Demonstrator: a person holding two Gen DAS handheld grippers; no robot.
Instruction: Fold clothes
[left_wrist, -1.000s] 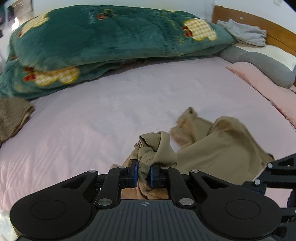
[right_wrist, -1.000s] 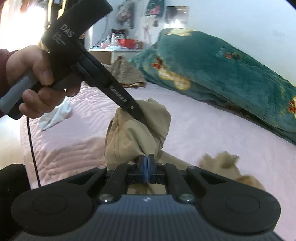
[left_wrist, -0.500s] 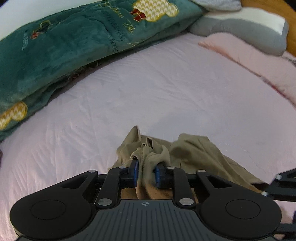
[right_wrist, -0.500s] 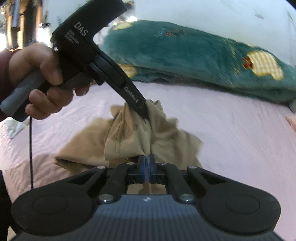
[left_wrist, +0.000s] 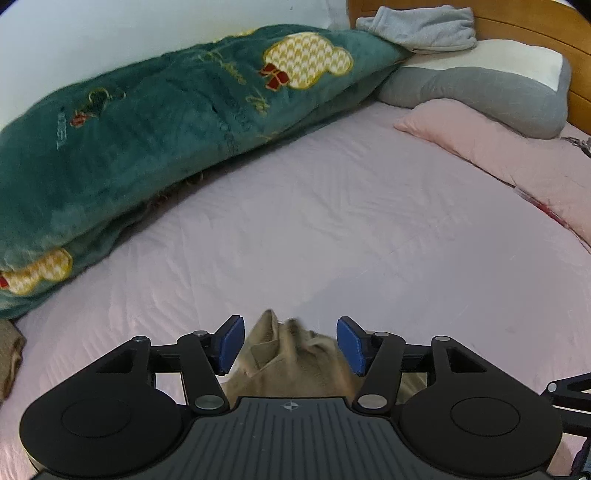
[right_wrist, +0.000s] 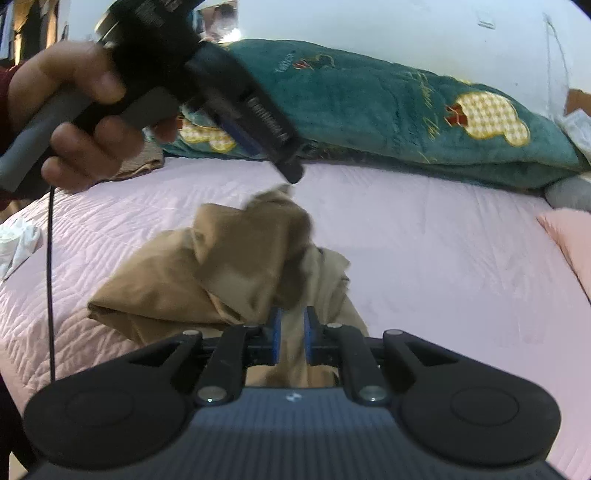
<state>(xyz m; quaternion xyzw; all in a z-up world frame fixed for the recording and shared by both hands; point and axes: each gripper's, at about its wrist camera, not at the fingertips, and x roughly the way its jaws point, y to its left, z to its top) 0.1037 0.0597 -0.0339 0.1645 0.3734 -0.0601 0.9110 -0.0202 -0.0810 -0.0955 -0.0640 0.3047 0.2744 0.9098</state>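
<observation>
A tan garment (right_wrist: 221, 266) lies crumpled on the pink bed sheet (left_wrist: 332, 221). In the left wrist view its bunched top (left_wrist: 291, 354) sits between the blue pads of my left gripper (left_wrist: 291, 345). Those jaws are opening and stand wide, touching no cloth. From the right wrist view, the left gripper's tip (right_wrist: 291, 173) hovers just above the garment, held by a hand (right_wrist: 74, 110). My right gripper (right_wrist: 291, 334) has a strip of the tan cloth filling the narrow gap between its pads, and its jaws are opening.
A big green plush blanket (left_wrist: 147, 129) runs along the far side of the bed. Grey (left_wrist: 480, 96) and pink (left_wrist: 498, 155) pillows lie by the wooden headboard (left_wrist: 535, 33). A brown cloth (left_wrist: 9, 354) and a white cloth (right_wrist: 18, 240) sit at the bed's left.
The left jaws went from pinching the tan garment to wide apart, and its top has dropped. The right pads have parted a little. Both views swung across the bed toward the pillows.
</observation>
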